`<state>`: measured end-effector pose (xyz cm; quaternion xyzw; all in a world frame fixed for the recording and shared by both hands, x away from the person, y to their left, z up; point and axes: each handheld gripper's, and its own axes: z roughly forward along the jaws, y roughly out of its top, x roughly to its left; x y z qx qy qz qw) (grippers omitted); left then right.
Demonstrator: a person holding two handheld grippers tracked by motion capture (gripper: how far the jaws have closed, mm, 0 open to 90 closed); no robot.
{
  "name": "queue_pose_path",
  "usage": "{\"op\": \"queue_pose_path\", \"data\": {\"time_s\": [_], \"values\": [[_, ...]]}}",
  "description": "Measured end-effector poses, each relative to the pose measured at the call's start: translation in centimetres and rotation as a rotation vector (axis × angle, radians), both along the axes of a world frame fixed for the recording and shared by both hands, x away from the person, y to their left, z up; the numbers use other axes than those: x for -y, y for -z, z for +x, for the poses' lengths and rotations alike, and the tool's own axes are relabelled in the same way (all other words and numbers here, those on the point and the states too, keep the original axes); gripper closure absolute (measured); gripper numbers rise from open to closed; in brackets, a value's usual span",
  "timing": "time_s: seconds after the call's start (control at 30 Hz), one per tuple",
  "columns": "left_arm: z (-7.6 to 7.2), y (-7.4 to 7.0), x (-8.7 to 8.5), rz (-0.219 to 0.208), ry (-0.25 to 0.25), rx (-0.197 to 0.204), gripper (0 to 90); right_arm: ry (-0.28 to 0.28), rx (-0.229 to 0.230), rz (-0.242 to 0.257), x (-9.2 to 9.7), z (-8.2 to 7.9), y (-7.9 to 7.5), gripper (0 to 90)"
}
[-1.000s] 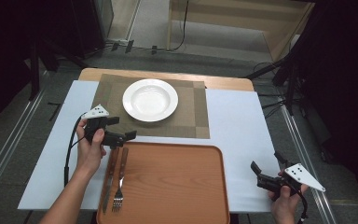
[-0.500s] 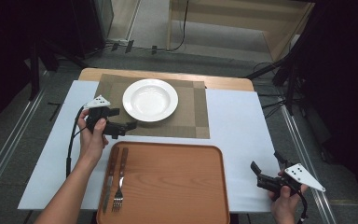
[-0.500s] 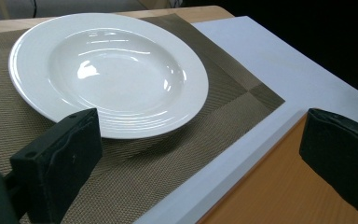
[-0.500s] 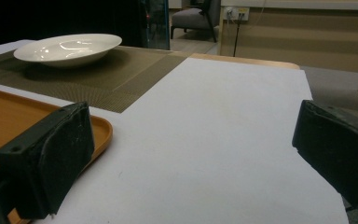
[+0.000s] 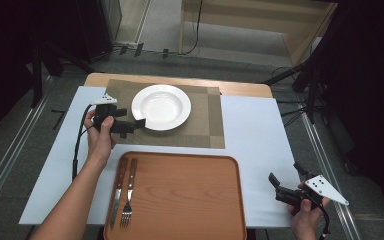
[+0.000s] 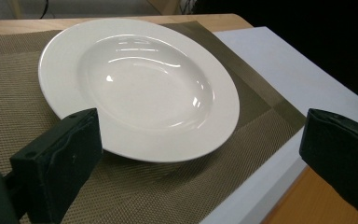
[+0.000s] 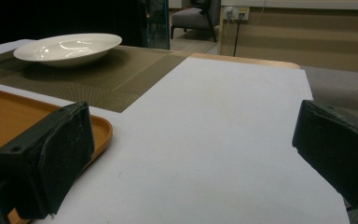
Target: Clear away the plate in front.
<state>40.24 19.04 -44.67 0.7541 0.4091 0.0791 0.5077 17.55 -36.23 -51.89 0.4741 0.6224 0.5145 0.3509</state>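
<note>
On the white worktop (image 5: 260, 135), an orange tray (image 5: 180, 200) carrying a knife (image 5: 119, 187) and fork (image 5: 128, 192) waits below the white plate (image 5: 161, 106), not yet lifted off its woven placemat (image 5: 205, 125). The left claw (image 5: 131, 126) gapes wide at the plate's near rim, gripping nothing; the right claw (image 5: 285, 186) idles open at the worktop's edge.

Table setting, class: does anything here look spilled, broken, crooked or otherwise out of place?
Nothing stands out. The white plate sits whole and clean on the woven placemat, which lies square to the table. The knife and fork lie side by side along the left edge of the wooden tray. No spills show.
</note>
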Motion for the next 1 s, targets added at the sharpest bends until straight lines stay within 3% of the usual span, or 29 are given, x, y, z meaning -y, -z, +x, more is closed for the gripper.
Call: {"op": "queue_pose_path", "data": {"time_s": [0.33, 0.8, 1.0], "values": [[2.5, 0.2, 0.2, 0.007, -0.030, -0.015, 0.0, -0.002, 0.001, 0.003, 0.0, 0.0, 0.0, 0.0], [5.6, 1.3, -0.4, -0.004, -0.080, -0.069, 0.0, -0.006, 0.001, 0.007, 0.1, 0.1, 0.1, 0.0], [7.0, 2.0, -0.9, -0.019, -0.098, -0.125, 0.9, -0.005, 0.000, 0.012, 0.2, 0.1, 0.1, 0.0]]}}
